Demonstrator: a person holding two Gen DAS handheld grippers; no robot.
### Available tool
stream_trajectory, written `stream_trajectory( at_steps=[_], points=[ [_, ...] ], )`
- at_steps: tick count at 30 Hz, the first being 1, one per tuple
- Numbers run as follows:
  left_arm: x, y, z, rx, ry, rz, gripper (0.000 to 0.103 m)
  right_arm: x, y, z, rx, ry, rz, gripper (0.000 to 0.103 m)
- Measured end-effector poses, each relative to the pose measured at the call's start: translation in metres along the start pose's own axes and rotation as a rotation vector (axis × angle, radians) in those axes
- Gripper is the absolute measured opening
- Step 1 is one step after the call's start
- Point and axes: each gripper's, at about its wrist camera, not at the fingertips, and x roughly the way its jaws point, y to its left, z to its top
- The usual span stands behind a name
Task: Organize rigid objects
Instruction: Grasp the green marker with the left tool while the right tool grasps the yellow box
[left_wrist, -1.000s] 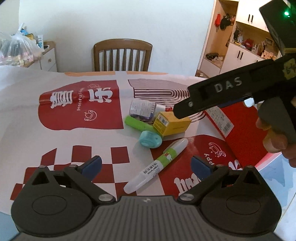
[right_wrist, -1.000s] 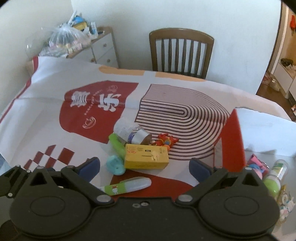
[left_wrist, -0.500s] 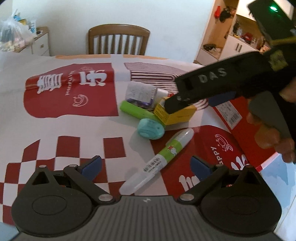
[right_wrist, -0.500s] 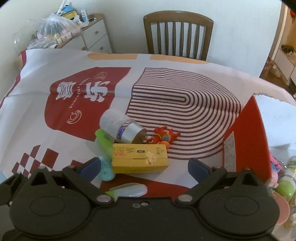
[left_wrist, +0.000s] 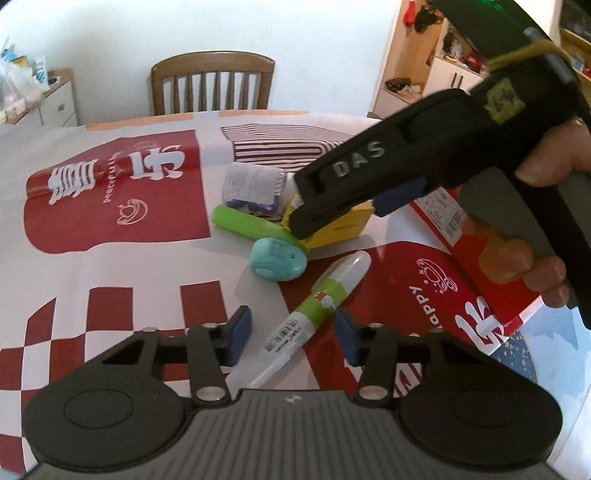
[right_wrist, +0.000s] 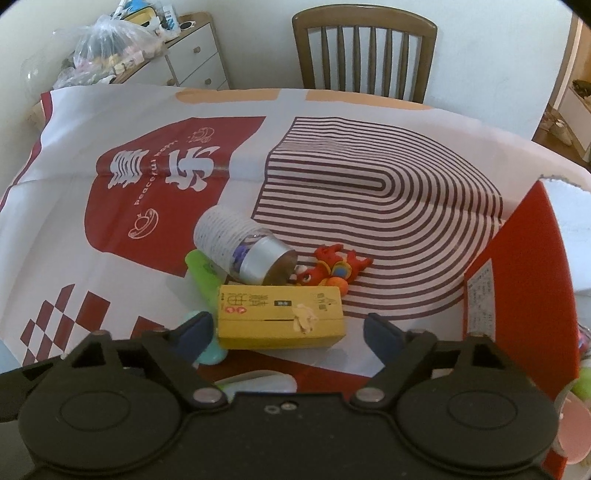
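From the left wrist camera I see my left hand-held gripper (left_wrist: 291, 338) with its blue pads apart on either side of the green-and-white marker pen (left_wrist: 314, 314); the jaws have just been closing in, but neither pad presses on the pen, which lies slantwise on the desk (left_wrist: 110, 266) near its front edge. Just beyond the pen's cap sits a teal oval case (left_wrist: 277, 260), touching a light-green tube (left_wrist: 251, 225), and behind those a clear jar (left_wrist: 253, 188) lies on its side. My right hand-held gripper (left_wrist: 351, 210) reaches in from the right edge, held in a hand (left_wrist: 532, 236), and hangs over the yellow box (left_wrist: 345, 227). A red box (left_wrist: 476, 258) stands at the desk's right edge. From the right wrist camera the right hand-held gripper (right_wrist: 286, 332) has its pads apart at either end of the yellow box (right_wrist: 280, 317); its jaws too have just been narrowing, and a gap shows beside the right pad. The jar (right_wrist: 240, 247) lies just behind the box, a red toy figure (right_wrist: 332, 266) beside it on the striped print, toward the desk's middle. The far edge meets a wooden chair (right_wrist: 364, 51).
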Motion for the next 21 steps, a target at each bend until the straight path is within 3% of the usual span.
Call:
stream_trajectory(
  at_steps=[6,12,15,21],
  points=[
    [0.003,-0.014,-0.002,0.063,0.001,-0.015,0.039,0.0,0.001,-0.001,-0.008,-0.004,0.012,0.073],
    [0.008,-0.025,0.0,0.096,-0.002,-0.009,0.03,-0.005,0.006,-0.005,-0.03,-0.023,-0.017,0.071],
    [0.008,-0.027,0.001,0.088,0.002,-0.006,0.018,-0.012,0.004,-0.007,-0.012,-0.033,-0.017,0.071],
    [0.006,-0.023,0.0,0.019,0.006,-0.013,0.017,-0.033,0.004,-0.014,0.009,-0.059,-0.012,0.071]
  ],
)
